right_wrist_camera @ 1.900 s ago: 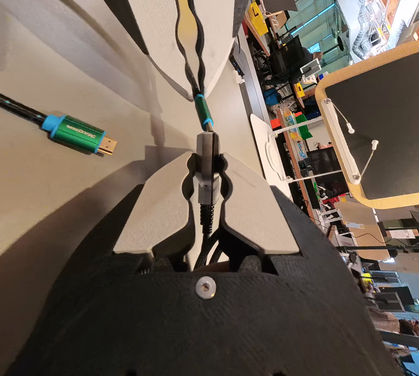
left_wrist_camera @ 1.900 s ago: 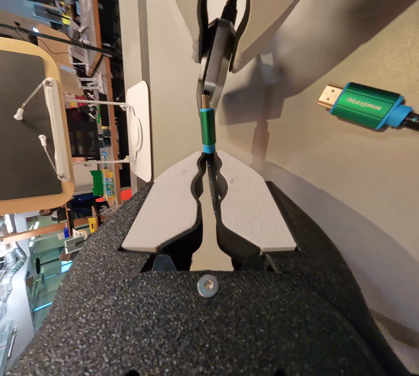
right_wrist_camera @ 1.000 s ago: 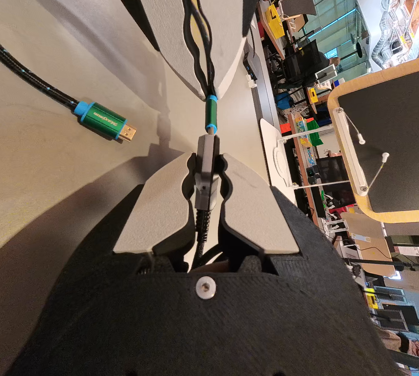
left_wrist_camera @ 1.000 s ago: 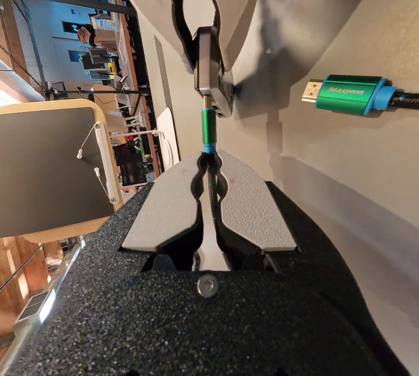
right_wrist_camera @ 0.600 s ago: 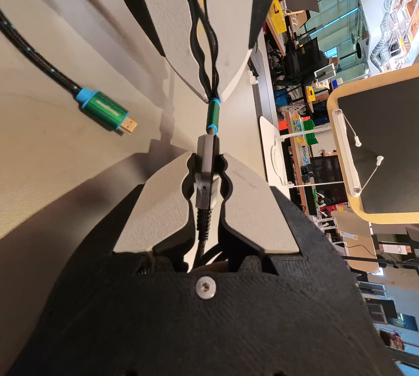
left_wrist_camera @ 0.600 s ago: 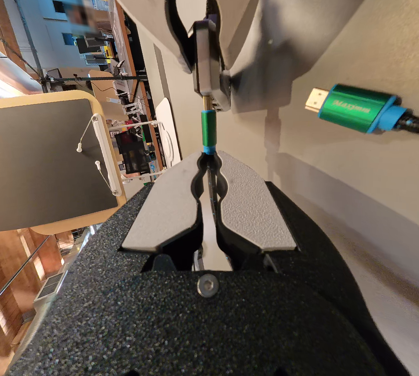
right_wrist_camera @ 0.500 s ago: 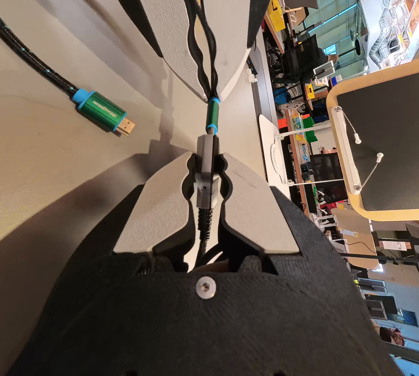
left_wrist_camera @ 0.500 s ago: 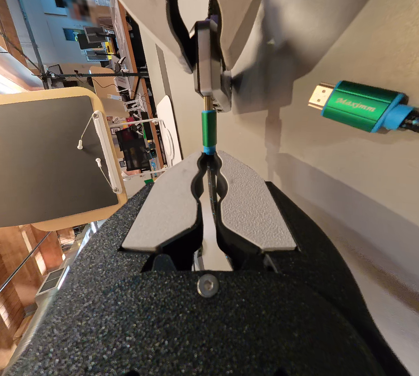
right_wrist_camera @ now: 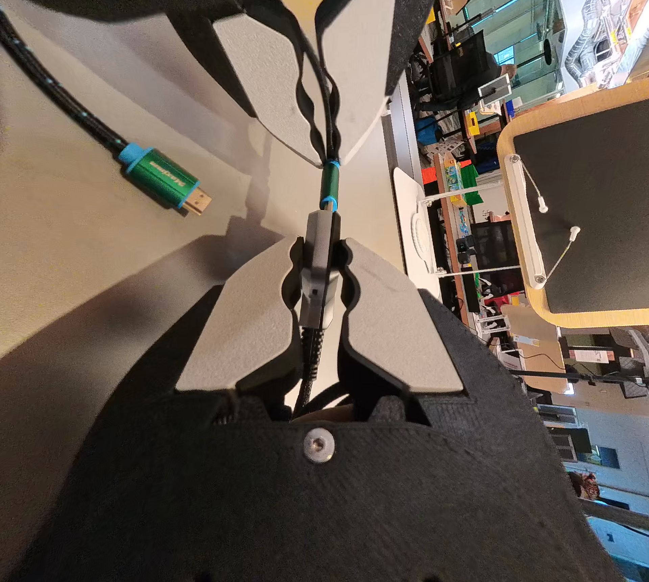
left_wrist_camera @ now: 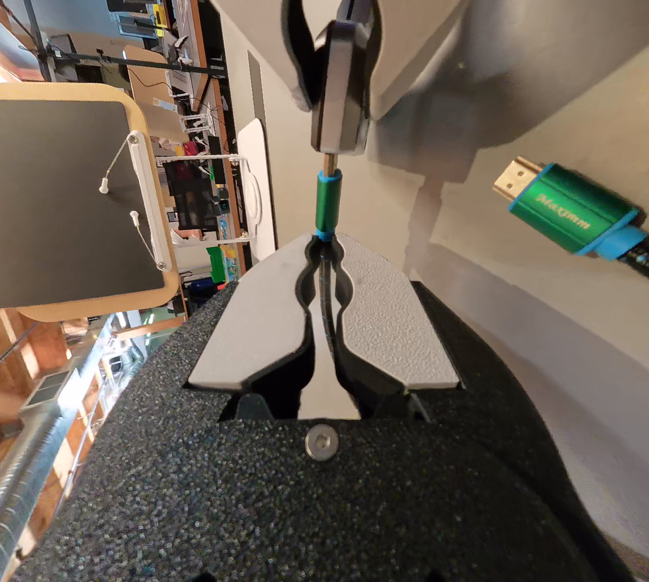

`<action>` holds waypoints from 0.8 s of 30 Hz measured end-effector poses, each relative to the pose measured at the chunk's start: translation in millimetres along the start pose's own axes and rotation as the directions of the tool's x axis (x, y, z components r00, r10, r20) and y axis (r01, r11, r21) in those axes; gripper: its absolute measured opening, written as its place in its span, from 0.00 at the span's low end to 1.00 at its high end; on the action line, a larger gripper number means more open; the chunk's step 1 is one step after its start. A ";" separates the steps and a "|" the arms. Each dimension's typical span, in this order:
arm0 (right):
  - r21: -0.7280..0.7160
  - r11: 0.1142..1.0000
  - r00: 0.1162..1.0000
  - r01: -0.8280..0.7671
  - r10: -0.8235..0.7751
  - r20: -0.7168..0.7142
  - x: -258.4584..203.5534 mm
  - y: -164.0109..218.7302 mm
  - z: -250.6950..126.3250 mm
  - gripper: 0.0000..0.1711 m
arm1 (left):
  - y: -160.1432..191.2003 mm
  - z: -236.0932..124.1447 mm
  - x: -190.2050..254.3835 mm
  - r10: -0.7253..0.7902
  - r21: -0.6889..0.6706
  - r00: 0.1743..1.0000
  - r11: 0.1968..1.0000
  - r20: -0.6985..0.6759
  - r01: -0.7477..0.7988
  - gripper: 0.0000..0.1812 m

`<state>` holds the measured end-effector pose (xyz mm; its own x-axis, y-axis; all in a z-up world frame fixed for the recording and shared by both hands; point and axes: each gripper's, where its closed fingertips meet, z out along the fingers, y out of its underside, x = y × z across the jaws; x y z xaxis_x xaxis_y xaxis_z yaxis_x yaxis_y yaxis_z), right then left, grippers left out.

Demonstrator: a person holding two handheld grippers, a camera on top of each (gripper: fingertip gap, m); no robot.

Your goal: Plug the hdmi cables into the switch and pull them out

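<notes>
My left gripper (left_wrist_camera: 325, 239) is shut on the braided cable just behind a green HDMI plug (left_wrist_camera: 326, 206). The plug's metal tip meets the edge of the dark grey switch (left_wrist_camera: 339, 108), with a short bit of metal showing. My right gripper (right_wrist_camera: 319, 245) is shut on the switch (right_wrist_camera: 316, 277), whose own braided cable runs back between the fingers. The two grippers face each other, tips close; the plug (right_wrist_camera: 330, 184) shows there too. A second green HDMI plug (left_wrist_camera: 569, 213) with a blue collar lies loose on the table; it also shows in the right wrist view (right_wrist_camera: 163, 178).
The beige table (left_wrist_camera: 526, 336) lies under both grippers. A white flat stand (left_wrist_camera: 256, 192) sits near its far edge. A black board with a wooden rim (right_wrist_camera: 579, 213) stands beyond, with workshop clutter behind it. My right fingertips sit around 6 cm from my left ones.
The two grippers have drawn closer and both views have rolled a little. The green plug's tip stays at the switch's edge. Both grips are unchanged.
</notes>
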<state>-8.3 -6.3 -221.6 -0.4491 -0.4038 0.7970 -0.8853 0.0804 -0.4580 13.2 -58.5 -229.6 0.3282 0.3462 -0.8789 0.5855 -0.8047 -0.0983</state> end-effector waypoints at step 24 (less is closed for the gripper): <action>-0.013 0.998 0.998 -0.059 0.059 -0.019 5.9 13.8 1.8 0.11 | -8.4 -2.4 10.2 -0.086 0.217 0.991 0.970 -0.102 0.106 0.04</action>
<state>-22.9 -9.2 -223.9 -0.5028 -0.3814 0.7757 -0.8585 0.1159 -0.4995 13.3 -47.1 -236.6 0.3508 0.4614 -0.8149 0.4427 -0.8485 -0.2899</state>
